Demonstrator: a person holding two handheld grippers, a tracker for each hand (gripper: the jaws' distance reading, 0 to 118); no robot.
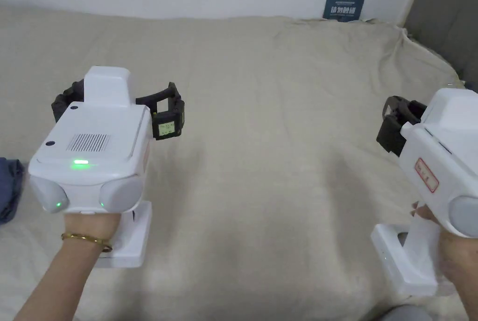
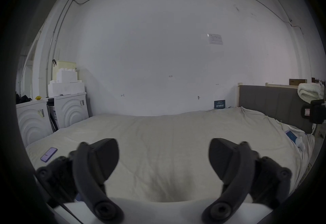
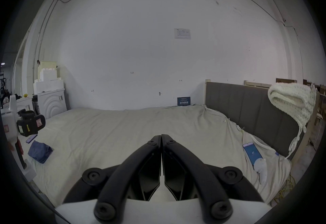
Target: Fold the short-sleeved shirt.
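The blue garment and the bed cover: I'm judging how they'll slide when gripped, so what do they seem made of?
The blue garment looks like soft matte knit fabric, perhaps cotton: it lies crumpled in limp folds with no sheen. The bed cover looks like thin matte beige woven cloth: fine wrinkles, bunched at the far corner. Exact fibres can't be told.

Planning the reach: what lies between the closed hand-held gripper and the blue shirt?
Bare beige sheet, seen in the right gripper view, between the right hand-held gripper and the shirt.
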